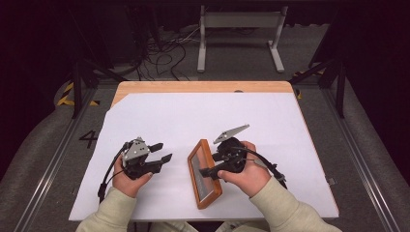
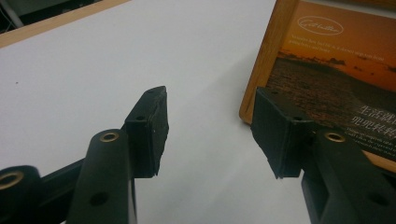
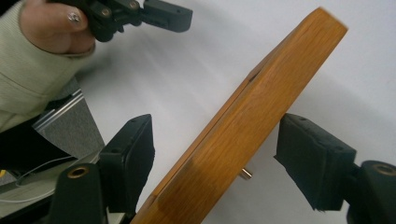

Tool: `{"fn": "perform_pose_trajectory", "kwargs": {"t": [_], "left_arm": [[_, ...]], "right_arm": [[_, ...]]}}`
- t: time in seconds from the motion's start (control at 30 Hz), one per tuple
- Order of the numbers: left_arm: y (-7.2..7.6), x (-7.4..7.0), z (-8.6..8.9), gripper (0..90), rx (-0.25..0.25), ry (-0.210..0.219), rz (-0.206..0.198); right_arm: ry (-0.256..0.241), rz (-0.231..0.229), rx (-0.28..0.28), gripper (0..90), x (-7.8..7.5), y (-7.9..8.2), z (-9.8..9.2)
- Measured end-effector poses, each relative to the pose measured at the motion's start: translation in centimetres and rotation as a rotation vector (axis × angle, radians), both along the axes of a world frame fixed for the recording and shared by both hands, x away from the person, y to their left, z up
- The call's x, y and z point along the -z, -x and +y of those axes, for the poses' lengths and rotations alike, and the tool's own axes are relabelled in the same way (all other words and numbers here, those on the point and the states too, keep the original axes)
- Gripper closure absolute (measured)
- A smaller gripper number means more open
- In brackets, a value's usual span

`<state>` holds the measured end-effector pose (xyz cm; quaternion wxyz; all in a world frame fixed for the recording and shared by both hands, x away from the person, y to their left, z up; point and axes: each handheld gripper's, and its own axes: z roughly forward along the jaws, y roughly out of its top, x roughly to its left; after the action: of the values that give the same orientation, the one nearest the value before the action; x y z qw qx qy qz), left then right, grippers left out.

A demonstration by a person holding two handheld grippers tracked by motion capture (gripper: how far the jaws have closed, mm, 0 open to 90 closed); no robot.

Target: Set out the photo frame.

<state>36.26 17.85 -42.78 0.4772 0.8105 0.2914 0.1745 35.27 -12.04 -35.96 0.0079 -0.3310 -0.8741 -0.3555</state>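
The wooden picture frame [image 1: 204,175] sits near the front edge of the white table sheet [image 1: 193,116], a little right of centre, tilted up on its long edge rather than lying flat. Its face carries a sunset-over-water print with pale lettering, seen plainly in my left gripper view [image 2: 327,70].

My right gripper [image 1: 209,170] is at the frame's right side. In the right gripper view the frame's orange-brown edge [image 3: 247,126] runs diagonally between my two black jaws. The jaws stand spread, one on each side of the wood; the right-hand pad sits just at the wood, the left-hand one clearly apart from it. Not clamped. A small metal pin [image 3: 246,174] sticks out of the frame's back side, near the right-hand pad.

My left gripper [image 1: 162,152] is to the left of the frame, near it but not touching, jaws pointing toward it. Jaws wide apart, nothing between them but bare white sheet; in the left gripper view the frame's lower corner sits just behind the right-hand jaw tip.

My left hand [image 3: 51,28] and its gripper also show at the top left of the right gripper view, beyond the frame.

Beyond the sheet: a strip of bare wooden tabletop [image 1: 203,87] along the far edge, then grey floor with loose cables [image 1: 164,53] and a white metal stand [image 1: 239,36].
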Motion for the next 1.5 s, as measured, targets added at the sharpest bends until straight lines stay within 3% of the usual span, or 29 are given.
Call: {"fn": "perform_pose_trajectory", "kwargs": {"t": [0.23,0.47,0.53,0.6,0.67,0.73,0.8,0.87,1.1,1.23,1.37,1.4,1.43,1.5], "left_arm": [[0.0,0.0,-0.1,46.6,0.002,-0.001,-0.004],[0.1,0.0,0.0,47.6,0.0,-0.001,-0.005],[0.0,0.0,-0.1,47.6,0.0,-0.001,-0.004],[0.1,0.0,-0.1,47.7,0.0,-0.002,-0.004],[0.1,0.0,-0.1,47.8,0.001,-0.001,-0.005],[0.1,0.0,-0.1,48.0,0.0,0.001,-0.005],[0.0,0.1,-0.2,48.3,0.007,-0.008,-0.004],[0.1,0.1,-0.3,48.3,0.007,-0.008,-0.002],[0.1,0.0,0.1,48.1,-0.002,0.004,-0.002],[0.0,0.0,0.1,48.0,-0.004,0.006,-0.002],[0.0,0.1,0.3,48.0,-0.006,0.01,0.001],[0.0,0.1,0.3,48.0,-0.006,0.01,0.001],[0.0,0.1,0.3,48.0,-0.007,0.007,0.003],[0.0,0.1,0.3,47.9,-0.005,0.007,0.003]], "right_arm": [[0.055,0.053,0.016,32.7,1.7,-1.2,1.1],[0.053,0.106,0.015,43.1,2.4,-1.6,1.6],[0.052,0.109,0.025,43.9,2.3,-1.6,1.6],[0.046,0.143,0.049,46.6,2.4,-1.6,1.5],[0.031,0.176,0.099,50.4,2.5,-1.4,1.4],[0.033,0.171,0.109,53.1,2.4,-1.4,1.3],[0.032,0.188,0.114,64.7,1.9,-1.5,1.1],[0.055,0.206,0.095,69.9,1.6,-1.6,1.1],[0.082,0.204,0.016,70.6,1.2,-1.9,1.4],[0.123,0.148,-0.043,70.7,-0.1,-2.5,1.2],[0.151,0.083,-0.144,70.6,-2.1,-3.6,0.7],[0.151,0.083,-0.144,70.6,-2.1,-3.6,0.7],[0.18,0.024,-0.237,70.7,-3.1,-4.4,0.7],[0.209,-0.023,-0.307,70.6,-3.7,-4.9,0.7]]}}
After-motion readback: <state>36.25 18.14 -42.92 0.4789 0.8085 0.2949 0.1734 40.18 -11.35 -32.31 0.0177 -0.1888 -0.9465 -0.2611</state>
